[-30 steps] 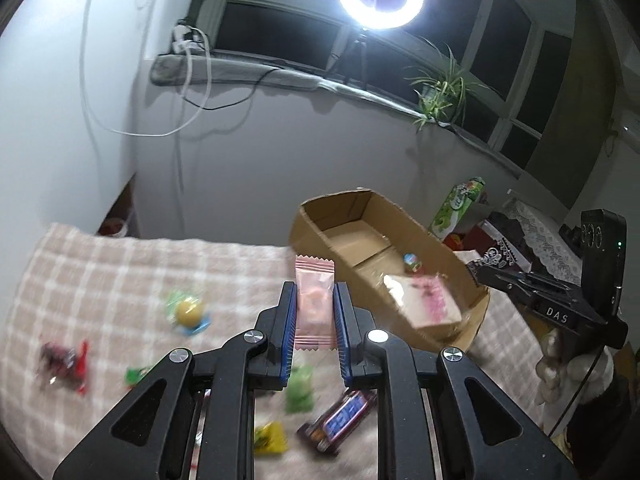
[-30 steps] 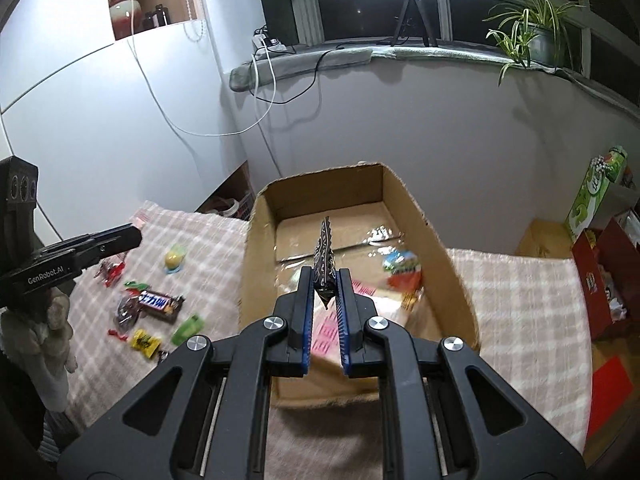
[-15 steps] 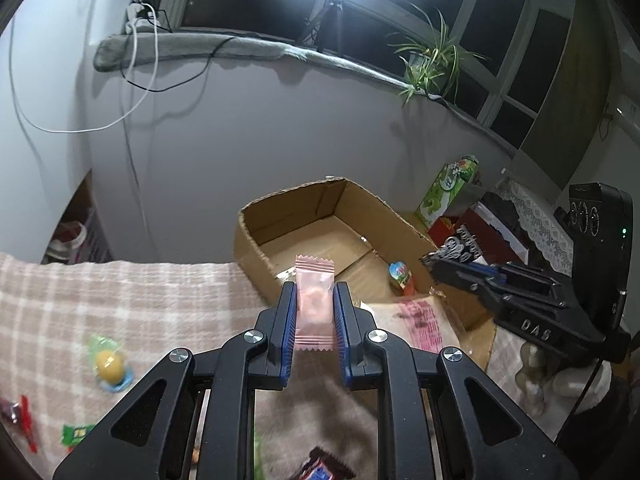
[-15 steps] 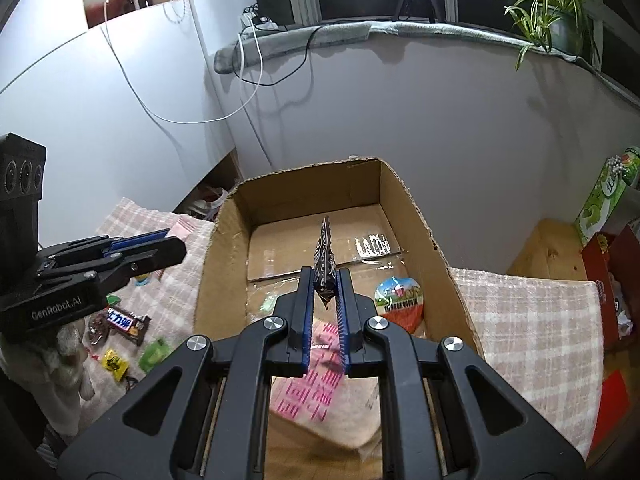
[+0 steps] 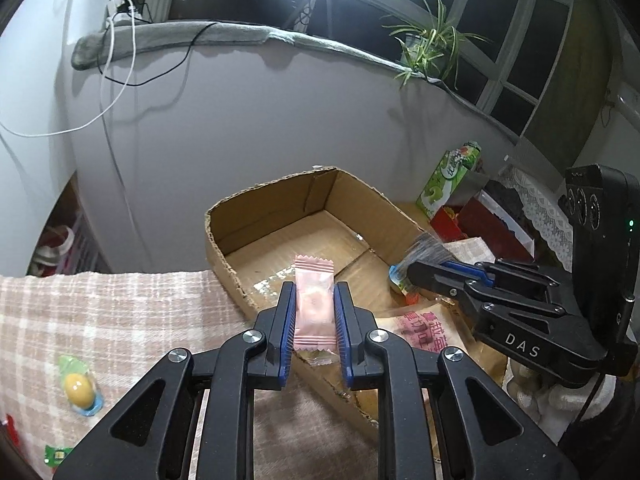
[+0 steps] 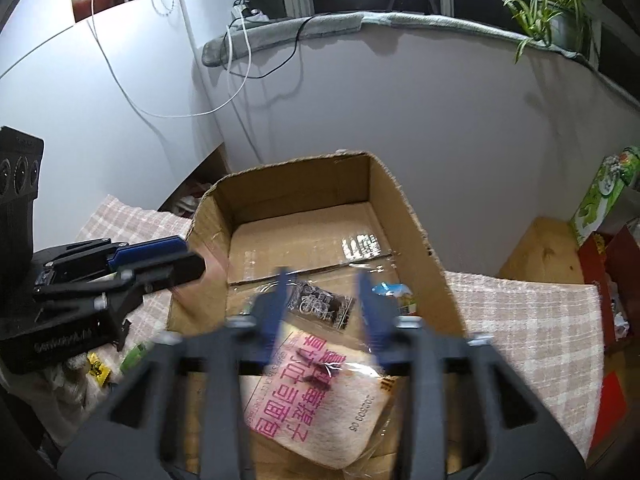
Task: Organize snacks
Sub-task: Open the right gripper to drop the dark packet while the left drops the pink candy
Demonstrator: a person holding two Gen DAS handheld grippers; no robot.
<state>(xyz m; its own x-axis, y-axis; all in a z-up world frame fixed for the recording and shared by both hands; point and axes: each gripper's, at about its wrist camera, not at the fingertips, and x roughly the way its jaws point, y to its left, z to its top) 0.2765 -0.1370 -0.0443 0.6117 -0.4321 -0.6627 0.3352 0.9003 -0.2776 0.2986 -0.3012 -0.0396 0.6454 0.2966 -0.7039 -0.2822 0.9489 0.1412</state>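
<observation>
Cardboard box (image 6: 416, 228): bread pack (image 6: 320, 396), dark sachet (image 6: 320, 304) inside. Left claw (image 5: 314, 312) clamped on pink candy (image 5: 314, 304) at box's near wall; right claw (image 6: 324, 300) spread apart above box.

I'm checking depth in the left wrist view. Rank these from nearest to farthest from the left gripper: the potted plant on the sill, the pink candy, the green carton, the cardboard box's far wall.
1. pink candy, clamped in the left gripper.
2. cardboard box far wall, straight ahead.
3. green carton, right, beyond the box.
4. potted plant, upper right on the sill.

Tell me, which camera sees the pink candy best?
The left wrist view. There the pink candy sits sharp, pinched in the left gripper. The right wrist view shows that gripper from the side, blurred, and the candy can't be made out.
</observation>
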